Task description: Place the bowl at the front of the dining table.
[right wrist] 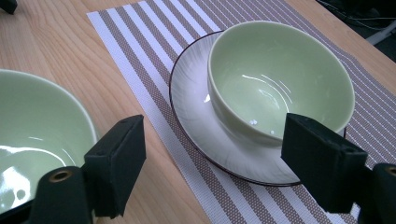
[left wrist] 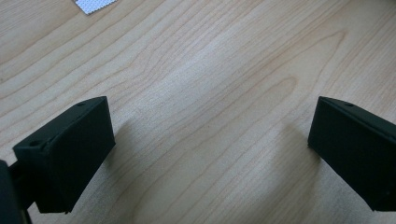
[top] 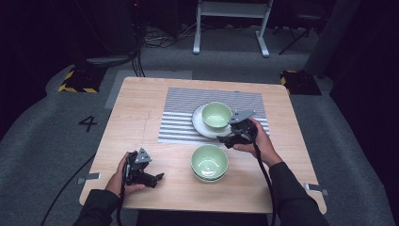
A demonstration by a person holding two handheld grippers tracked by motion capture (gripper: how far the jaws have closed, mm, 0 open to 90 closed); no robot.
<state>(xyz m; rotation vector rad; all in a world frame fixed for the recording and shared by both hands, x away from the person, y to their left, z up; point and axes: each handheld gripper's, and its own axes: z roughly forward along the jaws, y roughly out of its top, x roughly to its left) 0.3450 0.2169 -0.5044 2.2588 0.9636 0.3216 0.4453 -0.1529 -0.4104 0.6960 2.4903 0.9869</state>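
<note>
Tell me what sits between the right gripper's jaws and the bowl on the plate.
Nothing solid: in the right gripper view, the open right gripper is separated from the bowl by bare white plate and striped mat.

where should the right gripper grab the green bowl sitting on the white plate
Likely the bowl's near rim, one jaw inside and one outside, coming down from above on the right gripper's side. It stands upright and empty on the plate, with thin, exposed walls.

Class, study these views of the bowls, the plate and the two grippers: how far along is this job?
Done: one green bowl sits on the white plate on the striped mat. In hand: the right gripper, jaws open and empty, hovers beside that plate. Left, probably: the stacked bowls on the bare table; the left gripper is open, idle.
</note>
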